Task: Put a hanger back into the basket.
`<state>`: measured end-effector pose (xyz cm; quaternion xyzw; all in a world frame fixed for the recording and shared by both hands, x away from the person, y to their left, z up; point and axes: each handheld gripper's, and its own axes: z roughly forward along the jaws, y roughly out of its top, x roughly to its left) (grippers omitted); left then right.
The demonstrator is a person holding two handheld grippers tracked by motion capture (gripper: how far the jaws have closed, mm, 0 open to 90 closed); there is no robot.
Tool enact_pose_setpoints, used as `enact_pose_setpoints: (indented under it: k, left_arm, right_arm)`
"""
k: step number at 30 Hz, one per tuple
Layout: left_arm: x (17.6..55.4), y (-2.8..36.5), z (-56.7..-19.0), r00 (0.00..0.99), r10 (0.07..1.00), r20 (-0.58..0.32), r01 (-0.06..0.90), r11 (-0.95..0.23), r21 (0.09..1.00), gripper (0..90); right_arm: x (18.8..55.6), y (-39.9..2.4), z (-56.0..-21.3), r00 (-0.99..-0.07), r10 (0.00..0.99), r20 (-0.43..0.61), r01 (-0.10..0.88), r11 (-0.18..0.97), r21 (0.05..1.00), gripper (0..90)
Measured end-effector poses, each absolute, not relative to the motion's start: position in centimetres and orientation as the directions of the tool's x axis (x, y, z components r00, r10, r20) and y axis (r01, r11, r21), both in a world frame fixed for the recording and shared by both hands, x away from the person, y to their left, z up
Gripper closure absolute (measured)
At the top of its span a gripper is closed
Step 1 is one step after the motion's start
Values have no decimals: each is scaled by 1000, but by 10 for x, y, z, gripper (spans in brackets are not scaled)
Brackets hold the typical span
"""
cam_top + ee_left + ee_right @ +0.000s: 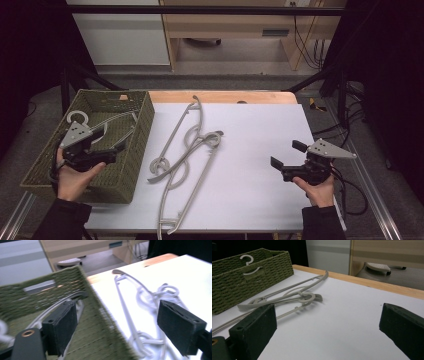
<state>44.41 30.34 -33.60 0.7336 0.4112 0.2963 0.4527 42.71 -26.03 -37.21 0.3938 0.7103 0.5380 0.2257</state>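
Left gripper (112,145) over green basket (142,117), jaws wide, nothing between; 1 hanger (100,125) lying inside basket. Centre: 2 hangers (192,150) on white table (260,150), hooks interlocked just beside basket wall. Right gripper (281,156) released, empty, well apart from pile. Risk: lifting 1 likely drags the other along; hook could snag woven rim and tip basket.

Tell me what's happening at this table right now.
A person is moving hangers from the table into a green basket. One hanger already lies in the basket, and the left gripper hangs open over it with nothing between its jaws. Two tangled hangers remain on the table. The right gripper waits open and empty at the right.
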Motion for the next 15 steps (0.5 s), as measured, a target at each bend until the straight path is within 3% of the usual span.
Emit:
enact_pose_setpoints:
  k: [6,15]
  left_arm:
    - [442,275,-343,543,840,17,327,-230,917,140]
    - [440,244,-358,605,796,19,312,-258,914,143]
  right_arm:
    - [427,-261,-372,-590,801,101,311,111,944,15]
    - [427,-260,-372,-594,798,100,310,112,944,14]
